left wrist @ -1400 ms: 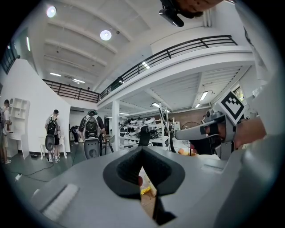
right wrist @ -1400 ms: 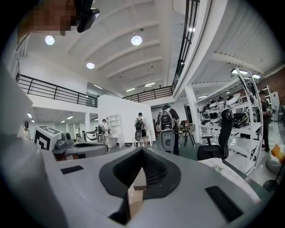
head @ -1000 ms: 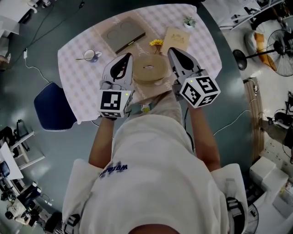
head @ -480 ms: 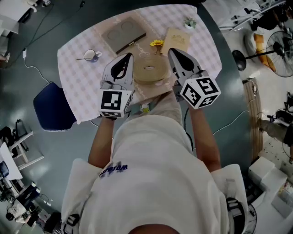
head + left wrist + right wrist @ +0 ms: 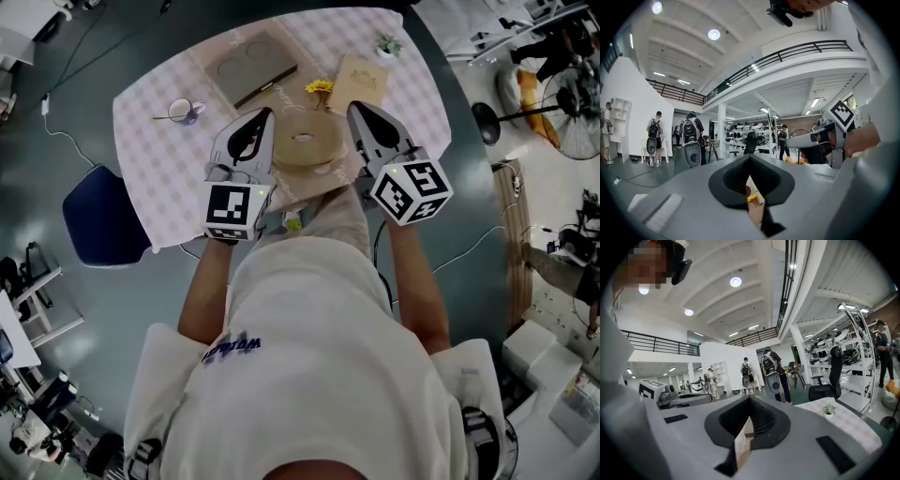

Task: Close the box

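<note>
Head view: the cardboard box (image 5: 319, 187) sits at the table's (image 5: 159, 178) six o'clock edge, with the left gripper (image 5: 262, 117) at its nine o'clock and the right gripper (image 5: 354, 108) at three. Left gripper view: the jaws are clenched on the thin left flap (image 5: 754, 211). Right gripper view: the jaws pinch the right flap (image 5: 743, 441).

Box (image 5: 305, 148): tan cardboard, low, with a round top facing up. It sits at the near edge of the table (image 5: 155, 178), directly before you, with thin flap edges at your left and right.
</note>
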Available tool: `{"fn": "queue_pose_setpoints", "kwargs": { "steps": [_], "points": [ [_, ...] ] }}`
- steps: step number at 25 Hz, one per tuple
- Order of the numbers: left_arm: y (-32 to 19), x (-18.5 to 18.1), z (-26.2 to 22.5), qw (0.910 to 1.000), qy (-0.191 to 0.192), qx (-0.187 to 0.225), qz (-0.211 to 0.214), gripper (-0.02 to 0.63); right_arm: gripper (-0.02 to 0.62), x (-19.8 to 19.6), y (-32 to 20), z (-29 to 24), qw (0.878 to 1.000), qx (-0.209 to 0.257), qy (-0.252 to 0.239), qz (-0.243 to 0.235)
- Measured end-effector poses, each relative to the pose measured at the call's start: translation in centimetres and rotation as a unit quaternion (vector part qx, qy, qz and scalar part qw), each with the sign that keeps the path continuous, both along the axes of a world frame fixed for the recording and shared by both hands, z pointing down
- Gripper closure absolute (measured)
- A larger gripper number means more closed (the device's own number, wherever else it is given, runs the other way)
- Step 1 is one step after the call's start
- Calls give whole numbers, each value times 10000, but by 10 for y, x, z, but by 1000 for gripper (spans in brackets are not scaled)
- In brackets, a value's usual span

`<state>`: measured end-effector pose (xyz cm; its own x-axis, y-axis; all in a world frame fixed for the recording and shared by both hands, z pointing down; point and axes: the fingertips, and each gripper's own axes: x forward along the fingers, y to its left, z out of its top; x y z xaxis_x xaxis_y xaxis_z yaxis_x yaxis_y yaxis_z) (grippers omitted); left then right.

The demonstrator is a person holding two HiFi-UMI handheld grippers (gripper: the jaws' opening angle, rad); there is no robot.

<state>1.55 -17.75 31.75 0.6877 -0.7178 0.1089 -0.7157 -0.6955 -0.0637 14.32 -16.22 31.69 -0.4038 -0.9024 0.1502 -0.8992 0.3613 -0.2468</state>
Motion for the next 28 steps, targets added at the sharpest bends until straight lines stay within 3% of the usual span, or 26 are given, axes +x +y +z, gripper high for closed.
{"fn": "queue_pose_setpoints", "kwargs": {
  "steps": [18, 28],
  "points": [
    [4, 11, 6, 10000, -30, -52, 24, 604, 592, 13, 7, 5, 9999, -75, 53, 43],
    [7, 9, 21, 9994, -240, -217, 132, 604, 592, 13, 5, 14, 9999, -159, 6, 21]
  ]
}}
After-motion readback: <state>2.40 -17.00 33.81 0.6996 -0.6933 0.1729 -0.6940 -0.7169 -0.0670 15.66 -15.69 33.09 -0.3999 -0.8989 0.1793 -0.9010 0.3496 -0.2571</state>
